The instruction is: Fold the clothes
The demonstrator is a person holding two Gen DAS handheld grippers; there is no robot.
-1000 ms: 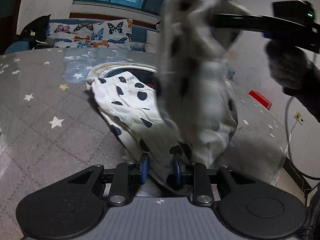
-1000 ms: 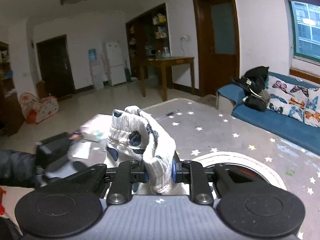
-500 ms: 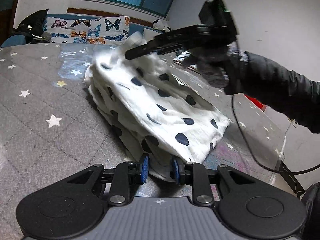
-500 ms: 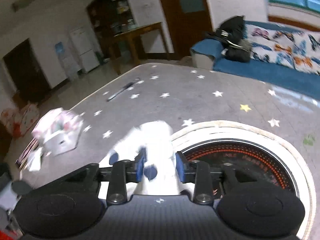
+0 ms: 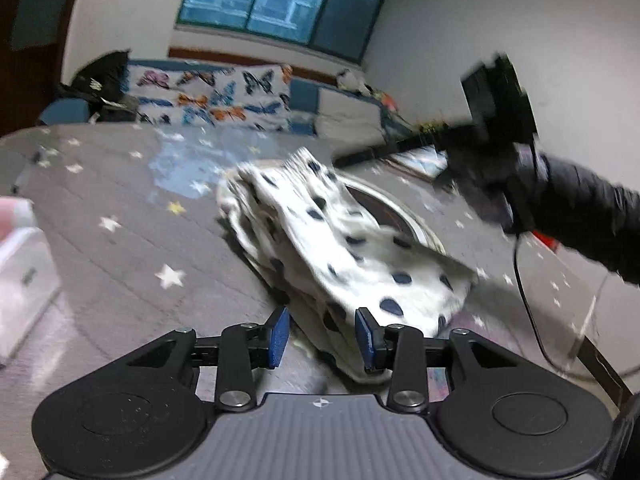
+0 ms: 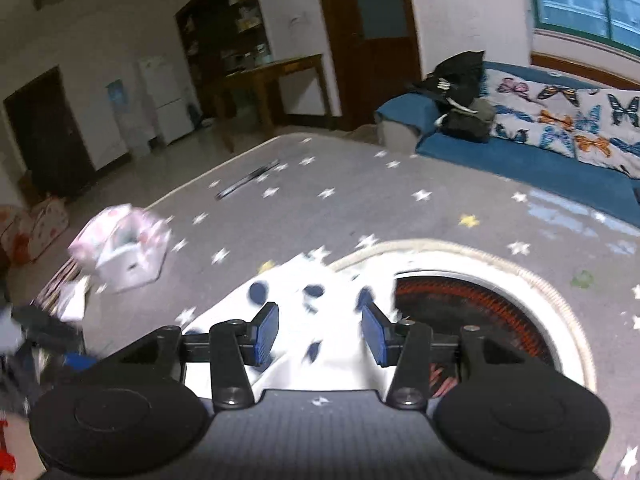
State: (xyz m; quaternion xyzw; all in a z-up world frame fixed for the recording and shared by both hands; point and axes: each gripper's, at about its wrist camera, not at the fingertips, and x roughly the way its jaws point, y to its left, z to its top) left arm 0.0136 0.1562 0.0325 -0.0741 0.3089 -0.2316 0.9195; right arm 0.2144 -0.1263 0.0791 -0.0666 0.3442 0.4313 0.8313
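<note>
You had just laid the fold: both the left gripper (image 5: 322, 335) and right gripper (image 6: 319, 335) stood wide open, holding nothing, over the spotted cloth (image 5: 344, 248) (blurry here), so I think your next grab needed a free edge.

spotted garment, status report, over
Left gripper open. Right gripper open. Spotted garment folded on starred table, partly over round inset. Nothing blocking.
</note>
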